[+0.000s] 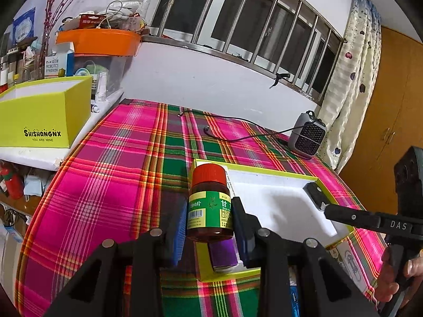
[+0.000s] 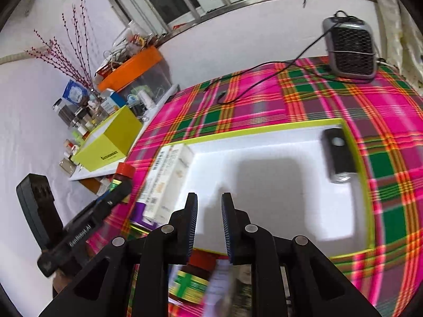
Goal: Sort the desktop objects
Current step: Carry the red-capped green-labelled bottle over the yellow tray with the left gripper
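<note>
My left gripper (image 1: 208, 211) is shut on a brown medicine bottle (image 1: 210, 177) with a red cap and green label, held upright over the left end of a yellow-rimmed white tray (image 1: 277, 192). From the right wrist, that gripper (image 2: 123, 186) and bottle (image 2: 125, 170) appear at the tray's (image 2: 264, 128) left side. My right gripper (image 2: 209, 196) hangs over the tray's white floor, jaws drawn close with nothing between them; its tip (image 1: 329, 209) points at a small black device (image 1: 316, 194) (image 2: 338, 155) in the tray's right corner. A white medicine box (image 2: 169, 179) and a purple box (image 1: 222, 256) lie at the tray's left end.
A grey heater (image 1: 306, 134) (image 2: 349, 50) with a black cable stands at the far right of the plaid cloth. A yellow box (image 1: 45, 113) and an orange bin (image 1: 97, 42) crowd the left shelf. Another labelled bottle (image 2: 189, 284) and papers lie under my right gripper.
</note>
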`<state>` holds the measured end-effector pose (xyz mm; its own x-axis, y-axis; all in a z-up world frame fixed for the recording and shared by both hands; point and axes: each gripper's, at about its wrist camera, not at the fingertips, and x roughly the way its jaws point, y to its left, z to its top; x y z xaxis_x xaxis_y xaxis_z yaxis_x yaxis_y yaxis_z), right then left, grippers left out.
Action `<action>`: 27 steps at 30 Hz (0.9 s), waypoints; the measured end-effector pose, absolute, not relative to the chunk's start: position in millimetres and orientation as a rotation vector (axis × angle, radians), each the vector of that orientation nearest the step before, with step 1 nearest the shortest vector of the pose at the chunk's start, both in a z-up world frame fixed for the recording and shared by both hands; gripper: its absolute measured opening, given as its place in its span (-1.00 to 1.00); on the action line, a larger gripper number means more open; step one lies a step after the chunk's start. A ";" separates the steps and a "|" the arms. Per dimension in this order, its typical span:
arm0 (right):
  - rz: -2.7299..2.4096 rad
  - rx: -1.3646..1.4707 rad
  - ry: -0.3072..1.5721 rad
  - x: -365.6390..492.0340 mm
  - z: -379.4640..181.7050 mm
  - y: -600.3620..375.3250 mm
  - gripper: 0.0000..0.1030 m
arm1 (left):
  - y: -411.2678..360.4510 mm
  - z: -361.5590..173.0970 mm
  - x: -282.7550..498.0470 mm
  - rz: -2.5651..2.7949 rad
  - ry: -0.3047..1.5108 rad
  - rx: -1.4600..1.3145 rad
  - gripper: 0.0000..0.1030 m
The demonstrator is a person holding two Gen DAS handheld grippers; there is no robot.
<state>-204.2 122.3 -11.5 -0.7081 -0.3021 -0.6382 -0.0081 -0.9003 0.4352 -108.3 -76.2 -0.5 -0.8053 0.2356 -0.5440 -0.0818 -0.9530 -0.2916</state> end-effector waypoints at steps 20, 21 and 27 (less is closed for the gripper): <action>-2.769 0.973 -0.676 -175.7 -19.0 186.2 -0.57 | 0.8 18.4 -121.0 2.678 -0.251 -1.024 -0.36; -2.768 0.967 -0.677 -174.5 -19.8 188.1 -0.57 | 4.8 17.6 -123.1 2.669 -0.249 -1.038 -0.36; -2.768 0.955 -0.673 -171.3 -26.9 197.8 -0.56 | 24.7 13.0 -134.4 2.616 -0.255 -1.095 -0.36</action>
